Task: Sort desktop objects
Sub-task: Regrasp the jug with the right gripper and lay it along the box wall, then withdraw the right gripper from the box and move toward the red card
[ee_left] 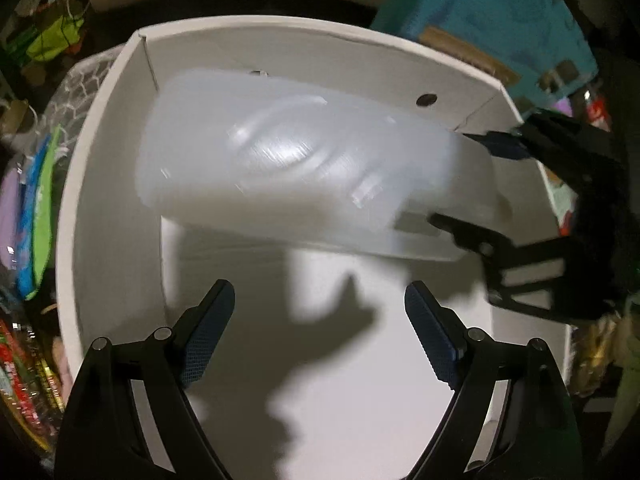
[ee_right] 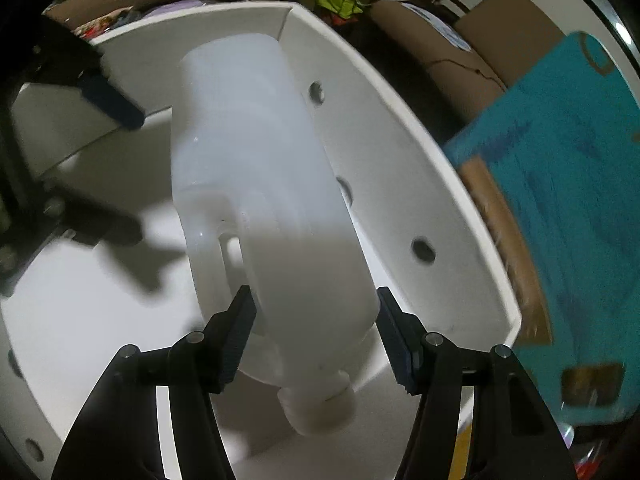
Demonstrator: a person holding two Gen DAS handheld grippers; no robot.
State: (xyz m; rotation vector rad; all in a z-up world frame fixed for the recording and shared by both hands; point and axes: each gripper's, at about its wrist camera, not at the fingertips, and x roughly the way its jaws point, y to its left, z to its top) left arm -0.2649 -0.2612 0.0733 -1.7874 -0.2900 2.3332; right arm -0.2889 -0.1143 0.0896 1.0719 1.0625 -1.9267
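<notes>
A translucent white plastic jug (ee_left: 280, 152) (ee_right: 260, 140) with a handle lies on its side inside a white box (ee_left: 280, 26) (ee_right: 400, 92), along the wall with round holes. My right gripper (ee_right: 314, 292) (ee_left: 452, 176) straddles the jug's shoulder just above the neck. Its pads sit close to both sides, and I see no firm squeeze. My left gripper (ee_left: 320, 320) (ee_right: 138, 178) hangs open over the bare floor of the box, nothing between its fingers, a little short of the jug's body.
A teal carton (ee_left: 500, 12) (ee_right: 560, 160) stands just outside the box beyond the holed wall. Colourful packets in a mesh basket (ee_left: 36, 200) crowd the box's left side. Brown cushions and loose clutter (ee_right: 440, 40) lie behind.
</notes>
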